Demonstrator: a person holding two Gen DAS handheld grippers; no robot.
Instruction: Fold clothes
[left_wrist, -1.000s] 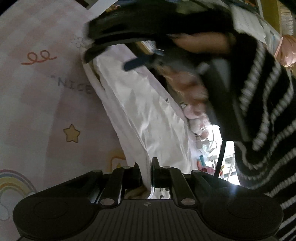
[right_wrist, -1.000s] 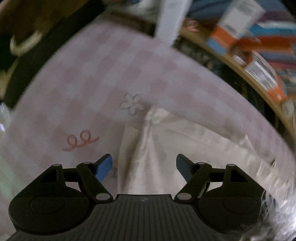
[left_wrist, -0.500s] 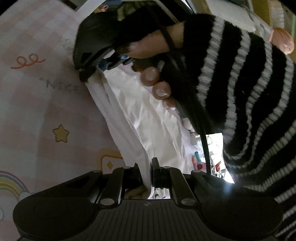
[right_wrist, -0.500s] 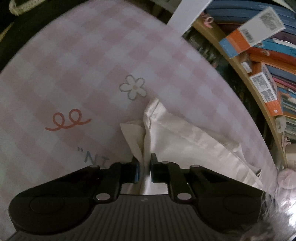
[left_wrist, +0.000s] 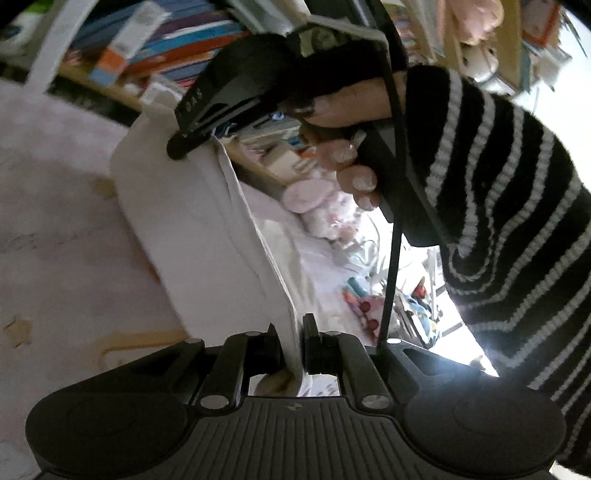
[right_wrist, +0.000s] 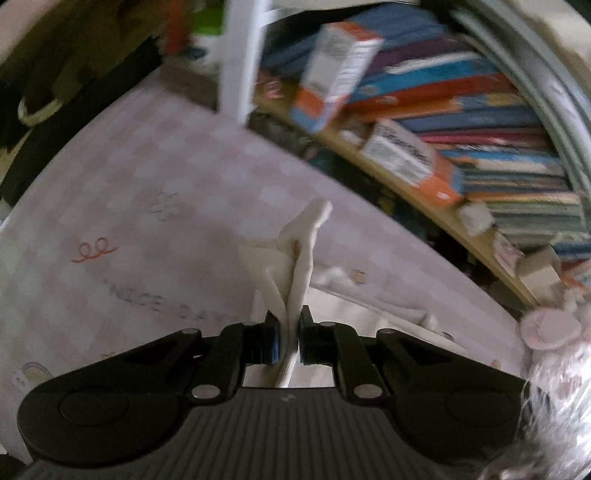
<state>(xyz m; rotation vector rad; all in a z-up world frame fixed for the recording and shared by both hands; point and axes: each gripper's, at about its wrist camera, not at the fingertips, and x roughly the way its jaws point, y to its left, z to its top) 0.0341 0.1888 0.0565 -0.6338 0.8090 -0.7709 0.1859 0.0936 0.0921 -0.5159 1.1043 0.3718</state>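
Progress: early-to-mid, judged. Cream-white thin cotton garment (left_wrist: 192, 221) is off the pink gingham play mat w/ doodle prints (left_wrist: 55, 229), hanging stretched betw. both tools, centre of left-wrist frame. Left gripper (left_wrist: 293, 347), bottom centre, jaws nearly closed, pinching one cloth edge. Right gripper (right_wrist: 288, 341), bottom centre of right-wrist view, jaws just closed onto a bunched corner; cloth is clamped betw. the blue pads and a tuft sticks up above them. Person's hand (left_wrist: 343, 147) in black-and-white striped sleeve (left_wrist: 517, 206) holds that tool, upper centre-right. Done: both corners secured, garment raised. Left: lay over, align, flatten; no finished fold visible yet. Frames blurred.
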